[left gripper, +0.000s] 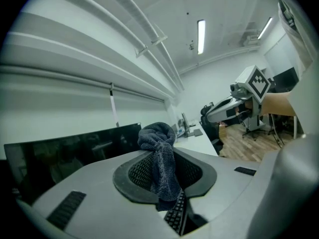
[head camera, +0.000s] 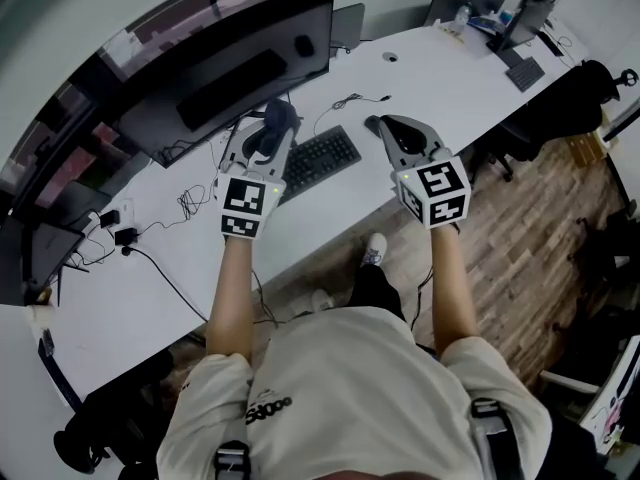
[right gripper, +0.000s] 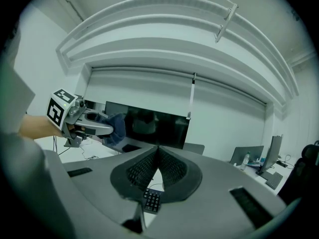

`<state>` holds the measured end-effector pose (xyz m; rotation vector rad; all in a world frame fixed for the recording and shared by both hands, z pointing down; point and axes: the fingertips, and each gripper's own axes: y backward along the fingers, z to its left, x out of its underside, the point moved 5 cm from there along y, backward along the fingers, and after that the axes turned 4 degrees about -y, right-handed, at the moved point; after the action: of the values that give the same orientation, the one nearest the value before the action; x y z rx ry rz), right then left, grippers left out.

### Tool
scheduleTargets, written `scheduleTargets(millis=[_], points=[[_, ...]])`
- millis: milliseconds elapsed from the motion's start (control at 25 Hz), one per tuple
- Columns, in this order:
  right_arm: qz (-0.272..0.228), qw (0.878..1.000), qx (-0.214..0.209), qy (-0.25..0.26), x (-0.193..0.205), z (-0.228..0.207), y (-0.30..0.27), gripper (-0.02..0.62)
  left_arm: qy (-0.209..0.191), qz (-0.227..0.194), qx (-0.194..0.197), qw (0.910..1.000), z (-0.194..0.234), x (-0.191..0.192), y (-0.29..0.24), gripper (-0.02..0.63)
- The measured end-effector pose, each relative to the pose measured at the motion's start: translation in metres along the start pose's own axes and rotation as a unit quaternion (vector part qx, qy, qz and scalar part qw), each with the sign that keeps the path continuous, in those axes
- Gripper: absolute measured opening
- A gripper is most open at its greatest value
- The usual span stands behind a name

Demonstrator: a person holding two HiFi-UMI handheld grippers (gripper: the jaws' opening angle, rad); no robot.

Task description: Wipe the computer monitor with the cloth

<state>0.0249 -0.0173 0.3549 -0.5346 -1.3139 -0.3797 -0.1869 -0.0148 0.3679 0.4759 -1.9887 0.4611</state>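
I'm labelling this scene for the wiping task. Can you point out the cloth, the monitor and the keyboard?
cloth (left gripper: 159, 136): left gripper view, bunched top end.
monitor (head camera: 200, 78): head view, dark screen face.
keyboard (head camera: 318, 160): head view, middle keys.

Cloth (left gripper: 160, 156) is sitting between the left gripper (head camera: 272, 133) fingers, bunching past their tips. Monitor (head camera: 240, 58) is standing on the desk (head camera: 440, 78) just beyond those fingertips. Keyboard (head camera: 318, 160) is lying on the desk between both pairs of fingers, with the right gripper (head camera: 385, 126) fingers hovering at its right. Cables (head camera: 190, 203) are trailing left of the left fingers.
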Motion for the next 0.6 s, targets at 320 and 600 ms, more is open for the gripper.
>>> scheduleTargets(millis=[320, 600], points=[[-0.001, 1.0, 0.007, 0.016, 0.007, 0.021, 0.037, 0.005, -0.001, -0.016, 0.005, 0.9999, -0.025, -0.012, 0.034, 0.091], [-0.006, 1.0, 0.01, 0.021, 0.003, 0.025, 0.061, 0.005, -0.01, -0.035, 0.005, 0.9993, -0.037, -0.033, 0.049, 0.091]])
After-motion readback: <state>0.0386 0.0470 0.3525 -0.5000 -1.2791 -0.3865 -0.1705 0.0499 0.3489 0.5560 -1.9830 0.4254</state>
